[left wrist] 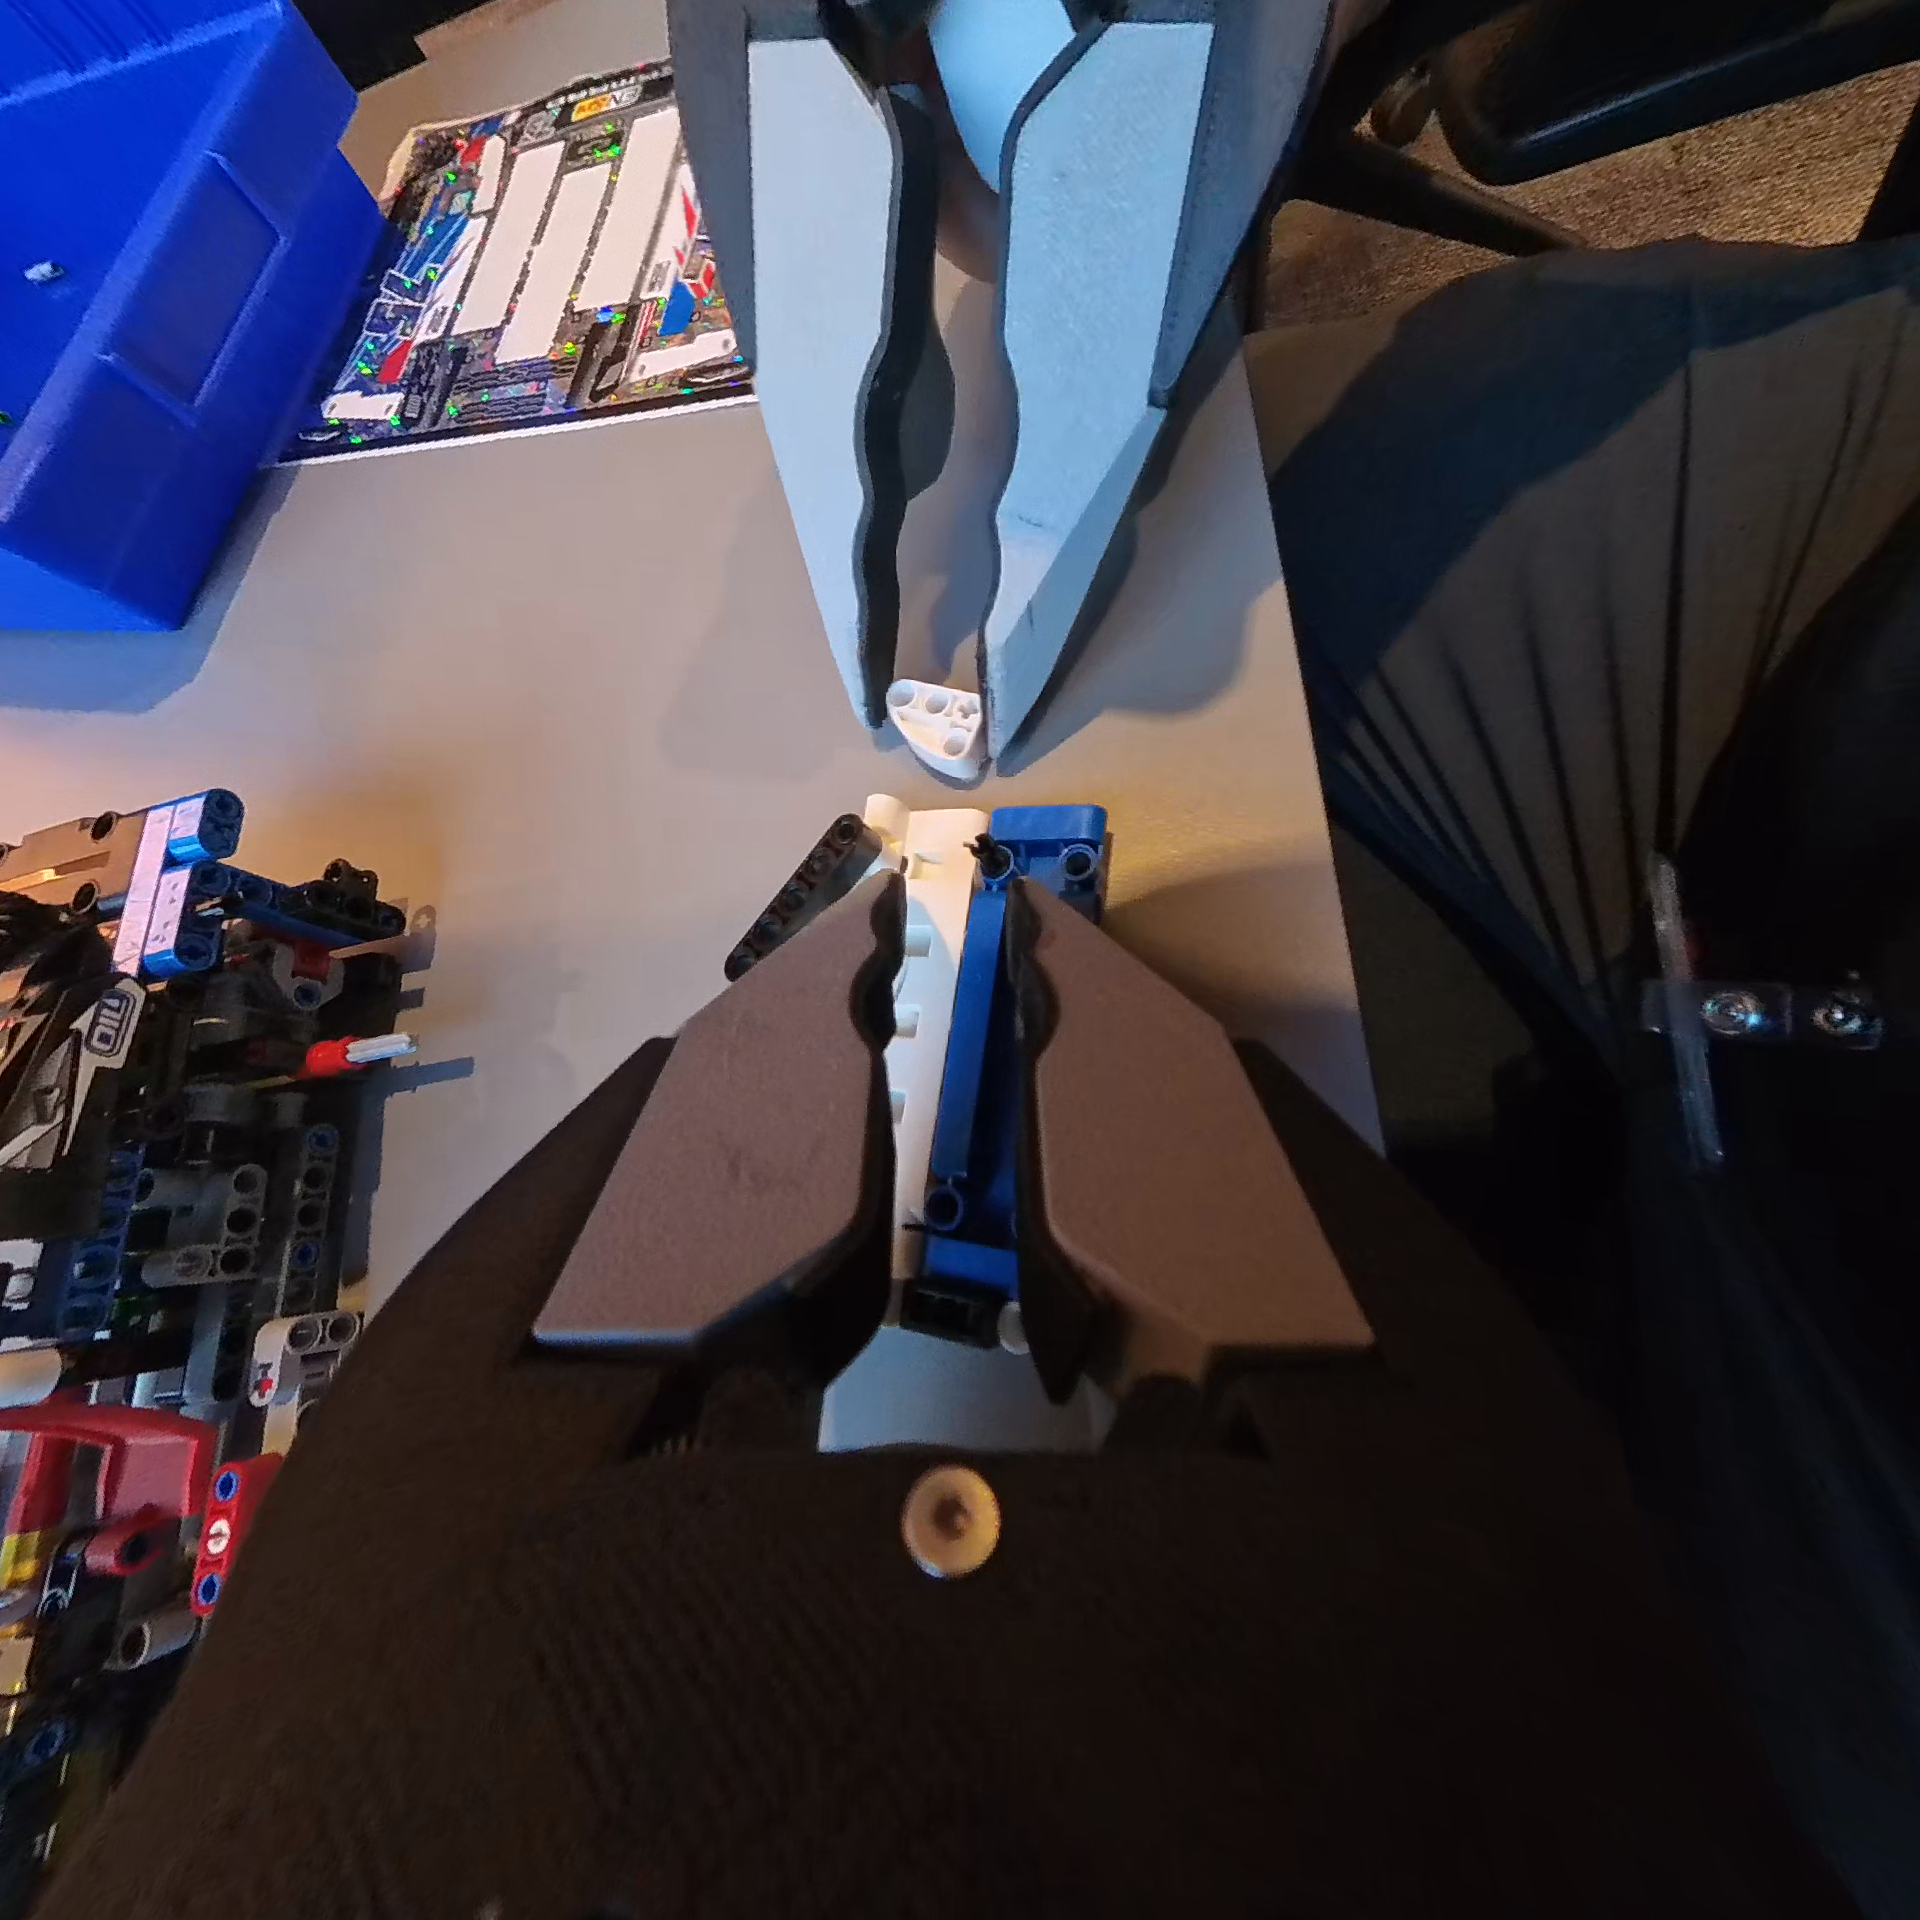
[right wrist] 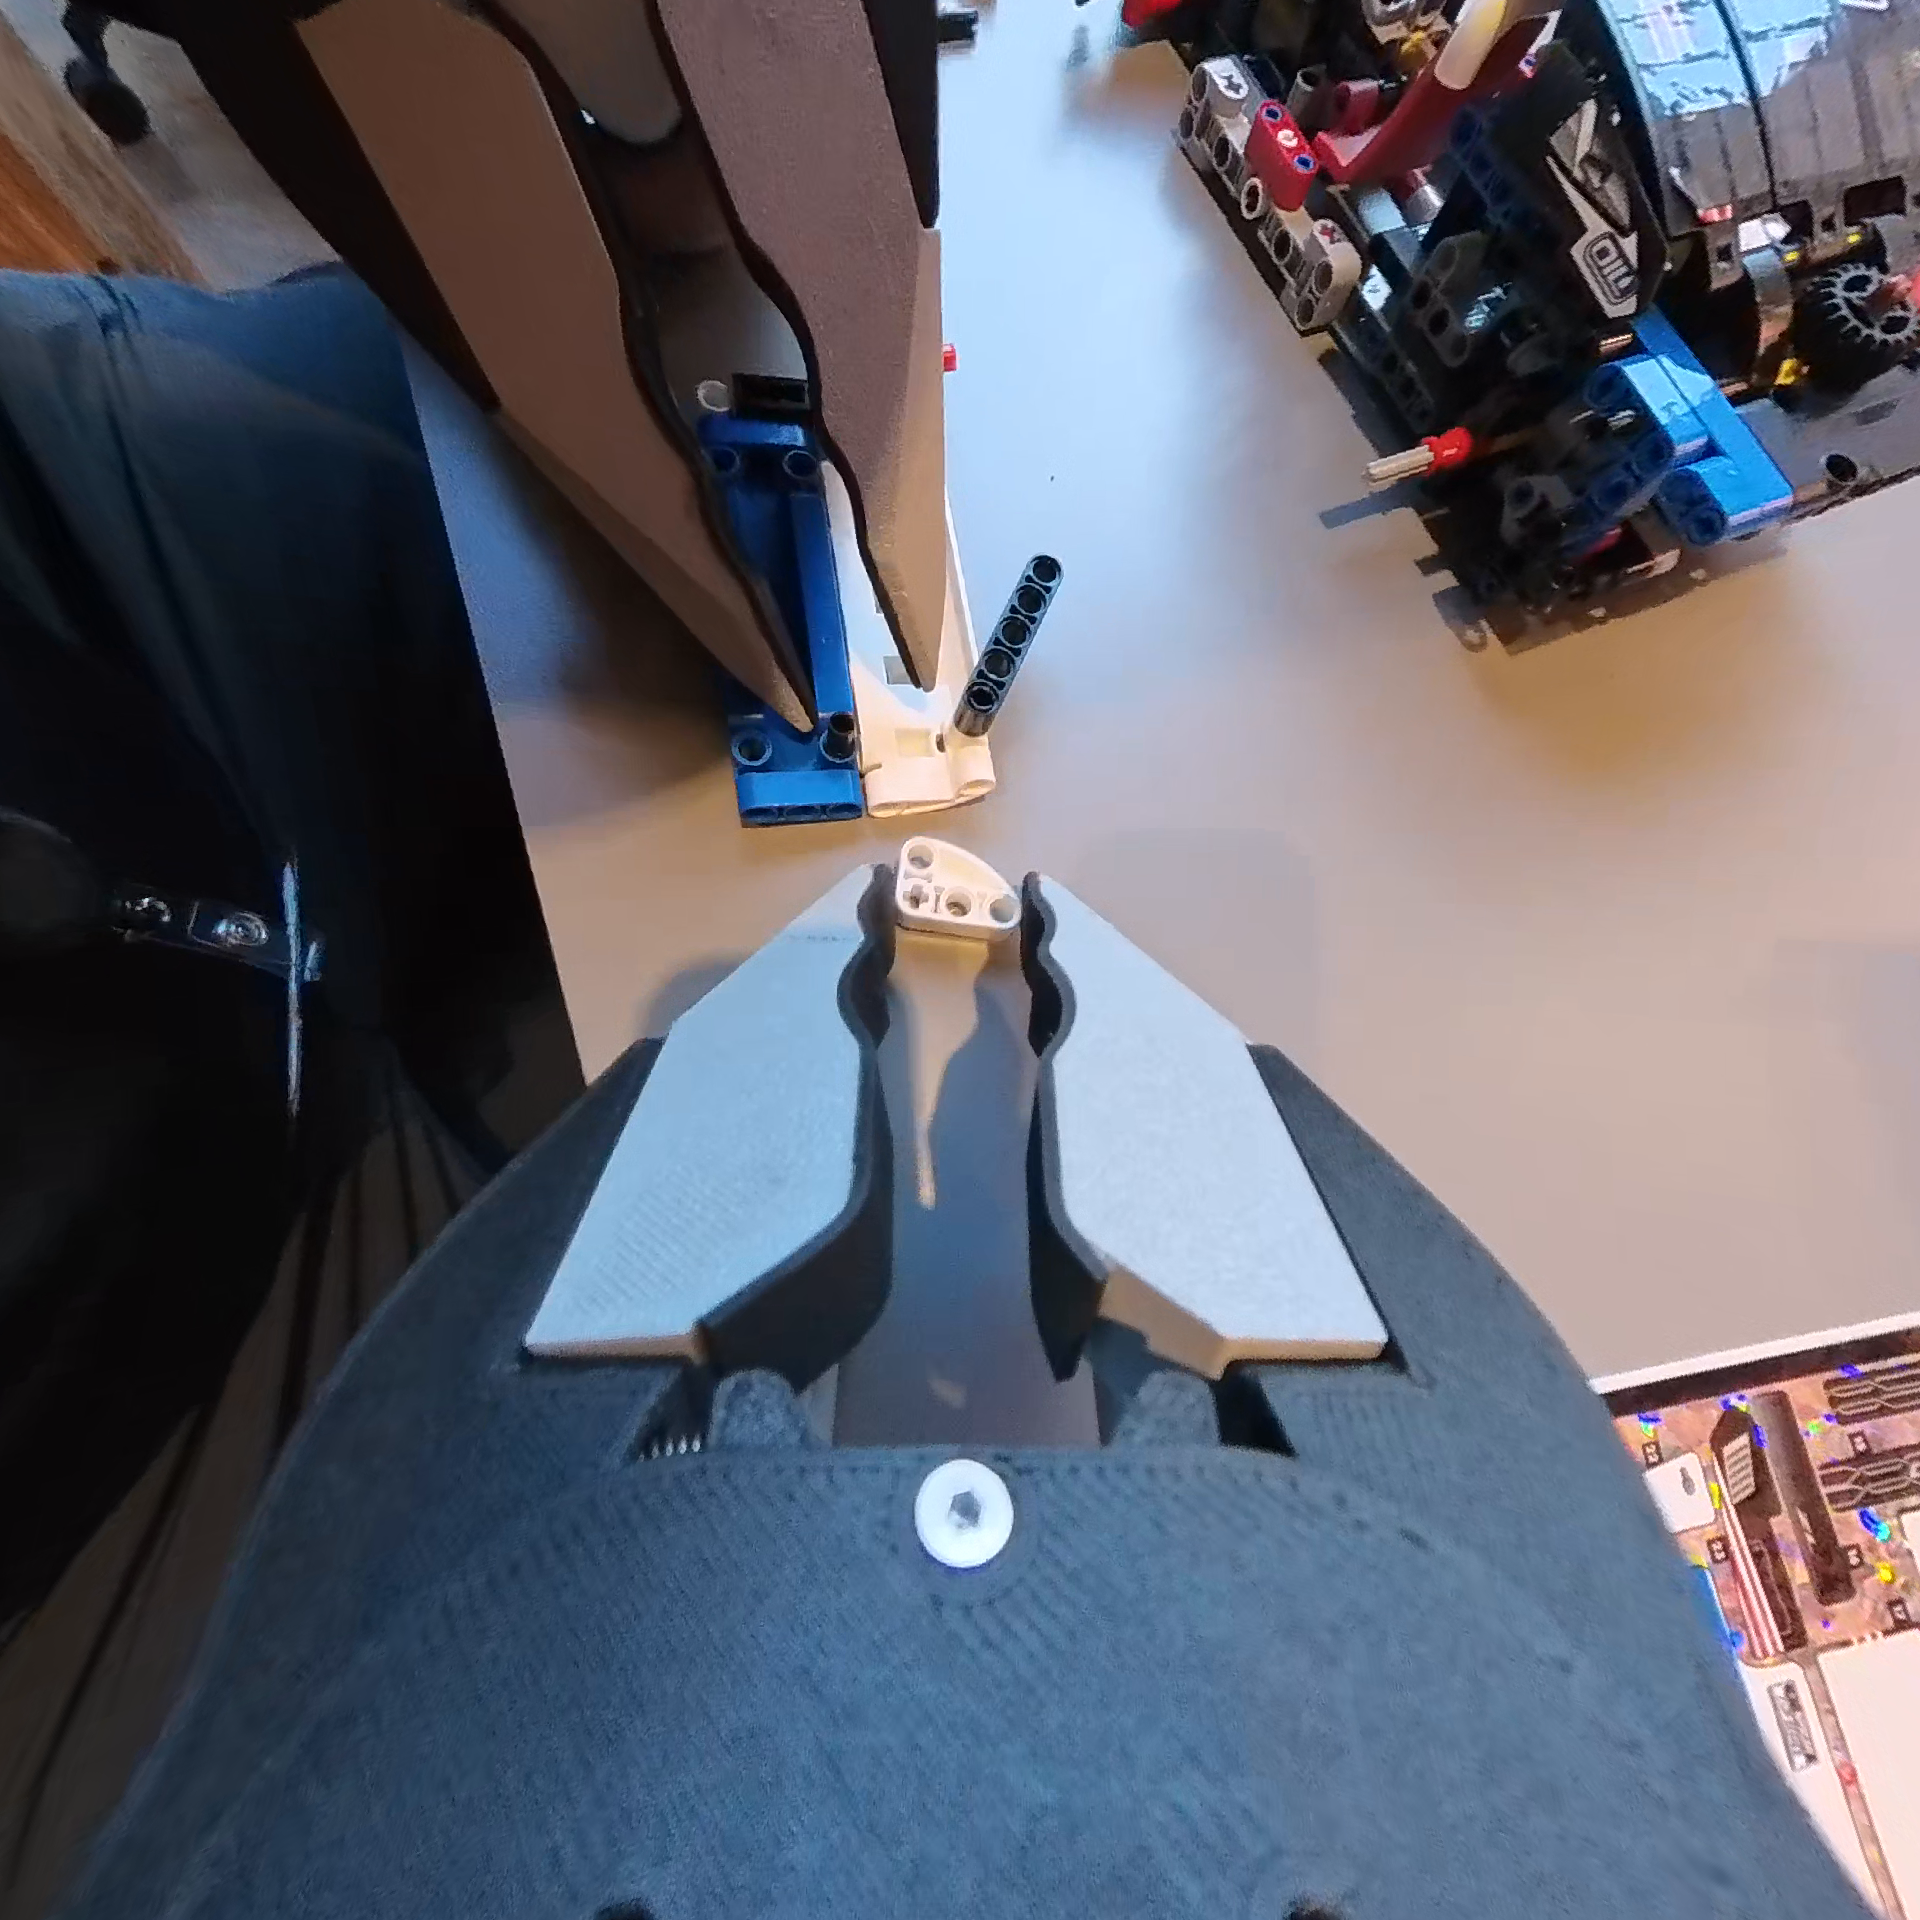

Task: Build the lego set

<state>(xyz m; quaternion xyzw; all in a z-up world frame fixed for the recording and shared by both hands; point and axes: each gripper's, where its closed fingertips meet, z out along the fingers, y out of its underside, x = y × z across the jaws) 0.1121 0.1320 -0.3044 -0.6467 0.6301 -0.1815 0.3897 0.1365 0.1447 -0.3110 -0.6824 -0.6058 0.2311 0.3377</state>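
Note:
My left gripper (left wrist: 956, 894) is shut on a blue-and-white panel assembly (left wrist: 966, 1039) that rests on the table near its edge; a black beam (left wrist: 805, 904) sticks out from its left side. My right gripper (right wrist: 951, 899) is shut on a small white triangular piece (right wrist: 951, 894) with holes and holds it just short of the assembly's end. The left wrist view shows the right gripper (left wrist: 935, 727) with the white piece (left wrist: 935, 727) facing mine. The right wrist view shows the left gripper (right wrist: 862, 696) on the assembly (right wrist: 800, 644) and the beam (right wrist: 1008, 644).
A large partly built car model (left wrist: 177, 1143) stands to the left, also in the right wrist view (right wrist: 1610, 312). A blue bin (left wrist: 156, 312) and a sticker sheet (left wrist: 540, 260) lie at the back left. A person in dark clothing (left wrist: 1610, 727) sits at the table edge. My left and right fingertips are right by each other.

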